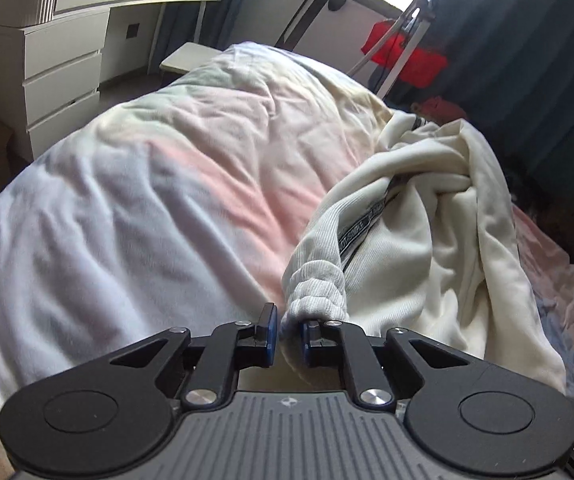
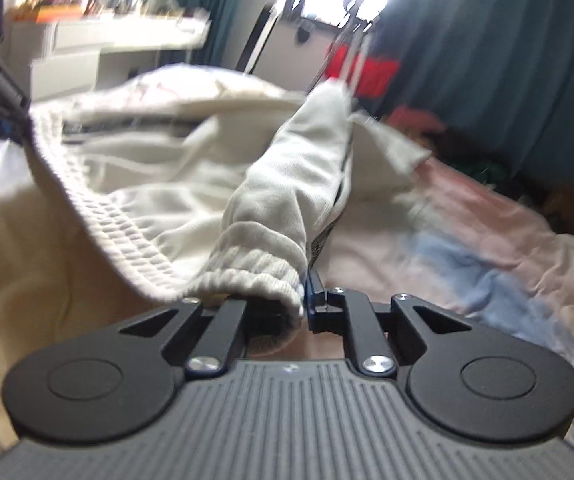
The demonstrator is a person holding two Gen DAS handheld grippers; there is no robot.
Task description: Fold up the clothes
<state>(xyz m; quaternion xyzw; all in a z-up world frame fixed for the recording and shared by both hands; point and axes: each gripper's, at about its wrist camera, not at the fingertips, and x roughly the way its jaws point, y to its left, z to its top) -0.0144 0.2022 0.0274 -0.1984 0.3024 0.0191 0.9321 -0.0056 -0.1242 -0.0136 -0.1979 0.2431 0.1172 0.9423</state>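
Observation:
A cream garment (image 1: 427,216) with ribbed cuffs and a black printed tape along its seam lies bunched on the right of the bed. In the left wrist view, my left gripper (image 1: 289,322) is shut on one ribbed cuff (image 1: 315,292), which is pinched between the blue pads (image 1: 270,330). In the blurred right wrist view, my right gripper (image 2: 283,300) holds another ribbed cuff (image 2: 255,268). That cuff drapes over and hides the left finger, while the right finger (image 2: 315,300) presses against it. A wide ribbed elastic band (image 2: 99,216) sags to the left.
A rumpled duvet (image 1: 147,184) in white, pink and blue covers the bed. A white chest of drawers (image 1: 59,76) and a desk stand at the far left. A metal rack with a red bag (image 1: 403,56) and dark teal curtains (image 1: 527,80) are at the back right.

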